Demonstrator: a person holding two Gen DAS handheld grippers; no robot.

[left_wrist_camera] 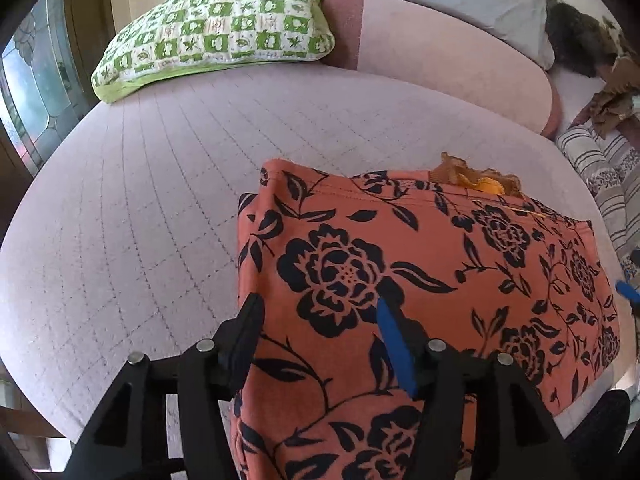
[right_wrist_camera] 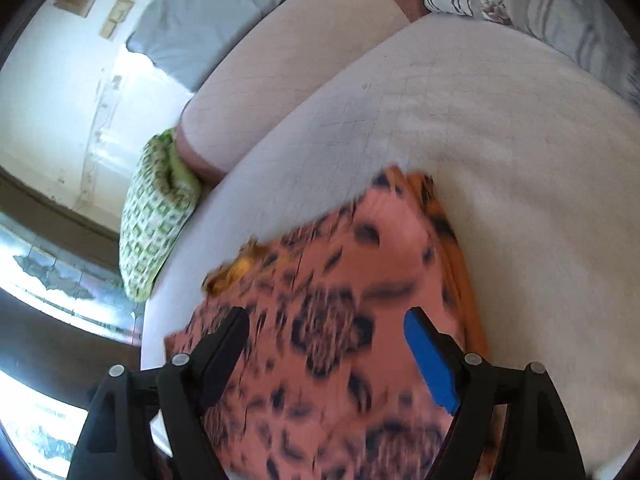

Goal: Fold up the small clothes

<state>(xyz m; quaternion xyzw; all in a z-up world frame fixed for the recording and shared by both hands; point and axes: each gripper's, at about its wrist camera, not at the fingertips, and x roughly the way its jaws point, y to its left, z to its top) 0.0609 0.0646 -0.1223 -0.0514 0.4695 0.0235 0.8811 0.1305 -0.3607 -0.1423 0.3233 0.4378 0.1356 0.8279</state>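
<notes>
Green checked pillow (left_wrist_camera: 212, 32) seen far left on pale quilted cover (left_wrist_camera: 140, 208). Left gripper (left_wrist_camera: 316, 340) held just above near left part of floral garment (left_wrist_camera: 420, 280), fingers apart, nothing clamped. Garment laid flat near centre-right of cover, already folded into squarish block, yellow-brown trim (left_wrist_camera: 480, 180) showing at far edge. Right gripper (right_wrist_camera: 326, 354) held over same garment, fingers wide apart, nothing clamped; view blurred. Judged: folding mostly done; possibly one more fold or tidying left.
</notes>
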